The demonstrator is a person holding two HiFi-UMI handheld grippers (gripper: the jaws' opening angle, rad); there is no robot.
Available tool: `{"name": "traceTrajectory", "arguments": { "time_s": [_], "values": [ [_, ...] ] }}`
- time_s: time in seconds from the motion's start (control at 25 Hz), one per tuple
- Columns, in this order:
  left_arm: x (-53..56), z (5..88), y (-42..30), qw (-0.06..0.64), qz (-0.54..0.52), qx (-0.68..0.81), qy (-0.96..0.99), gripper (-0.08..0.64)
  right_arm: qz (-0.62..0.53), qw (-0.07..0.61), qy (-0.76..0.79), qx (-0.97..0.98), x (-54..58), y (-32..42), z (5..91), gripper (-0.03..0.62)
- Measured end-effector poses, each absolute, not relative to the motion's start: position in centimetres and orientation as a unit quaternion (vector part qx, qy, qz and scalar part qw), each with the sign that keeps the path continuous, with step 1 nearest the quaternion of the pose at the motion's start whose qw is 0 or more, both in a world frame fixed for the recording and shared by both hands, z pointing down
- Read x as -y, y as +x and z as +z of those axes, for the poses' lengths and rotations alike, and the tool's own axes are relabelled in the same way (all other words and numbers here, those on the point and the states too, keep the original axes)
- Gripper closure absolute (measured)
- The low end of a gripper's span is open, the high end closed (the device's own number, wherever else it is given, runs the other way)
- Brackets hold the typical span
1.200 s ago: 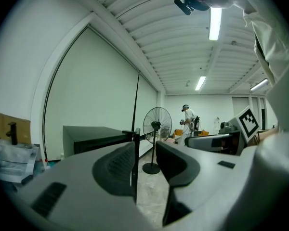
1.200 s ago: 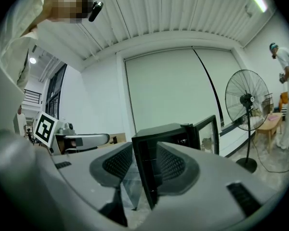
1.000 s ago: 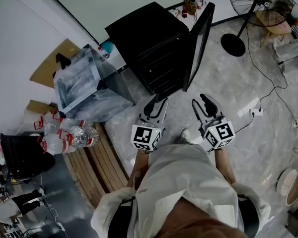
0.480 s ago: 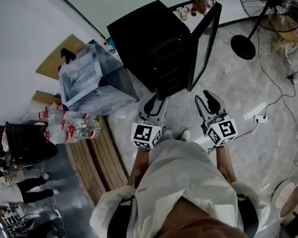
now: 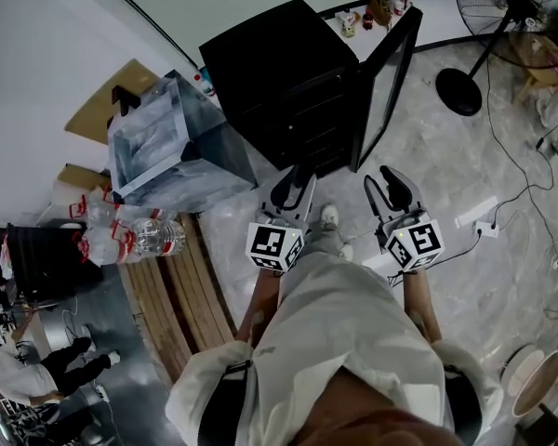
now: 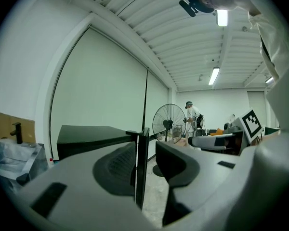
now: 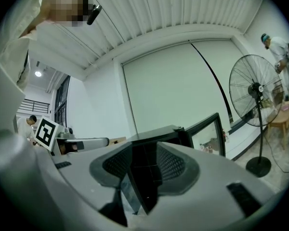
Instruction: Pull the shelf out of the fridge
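The black fridge [image 5: 279, 63] stands at the top middle of the head view, its glass door [image 5: 386, 91] swung open to the right. Dark shelf edges [image 5: 307, 128] show faintly in its open front. My left gripper [image 5: 293, 186] hangs just short of the fridge's lower front, jaws shut with nothing between them. My right gripper [image 5: 388, 182] is beside it, below the open door, also shut and empty. The left gripper view looks past the left gripper [image 6: 145, 167] at the door's edge [image 6: 142, 162]. In the right gripper view the fridge [image 7: 154, 136] fills the slit of the right gripper [image 7: 143, 170].
A clear plastic bin [image 5: 167, 156] sits left of the fridge, with packed water bottles [image 5: 121, 240] and a wooden pallet [image 5: 181, 295] nearer me. A standing fan [image 5: 484, 26] and a power strip [image 5: 479, 207] with cables lie to the right. A person [image 6: 192, 114] stands by the fan.
Both grippers have come a little closer to the fridge front. A shoe has stepped forward between them.
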State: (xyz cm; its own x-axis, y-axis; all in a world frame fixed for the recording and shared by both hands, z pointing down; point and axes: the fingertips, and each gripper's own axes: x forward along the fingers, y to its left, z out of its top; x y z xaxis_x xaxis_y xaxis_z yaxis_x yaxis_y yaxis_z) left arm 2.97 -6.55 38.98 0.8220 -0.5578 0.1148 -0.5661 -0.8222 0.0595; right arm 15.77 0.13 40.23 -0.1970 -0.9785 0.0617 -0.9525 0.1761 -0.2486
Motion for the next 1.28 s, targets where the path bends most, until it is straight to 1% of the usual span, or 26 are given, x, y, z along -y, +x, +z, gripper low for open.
{"name": "traceTrajectory", "arguments": {
  "time_s": [0.56,1.0,1.28],
  "values": [
    [13.8,41.7,4.4,0.078,0.036,0.312,0.946,0.426,-0.134,0.026,-0.617,-0.775,7.4,17.2,42.1,0.436],
    [19.1,46.0,3.9,0.124,0.048,0.327,0.935,0.427,-0.178,0.000,-0.596,-0.783,14.6,17.0,45.5,0.436],
    [21.9,48.8,3.2,0.163,0.045,0.337,0.926,0.426,-0.228,-0.002,-0.586,-0.777,17.8,16.4,48.9,0.436]
  ]
}}
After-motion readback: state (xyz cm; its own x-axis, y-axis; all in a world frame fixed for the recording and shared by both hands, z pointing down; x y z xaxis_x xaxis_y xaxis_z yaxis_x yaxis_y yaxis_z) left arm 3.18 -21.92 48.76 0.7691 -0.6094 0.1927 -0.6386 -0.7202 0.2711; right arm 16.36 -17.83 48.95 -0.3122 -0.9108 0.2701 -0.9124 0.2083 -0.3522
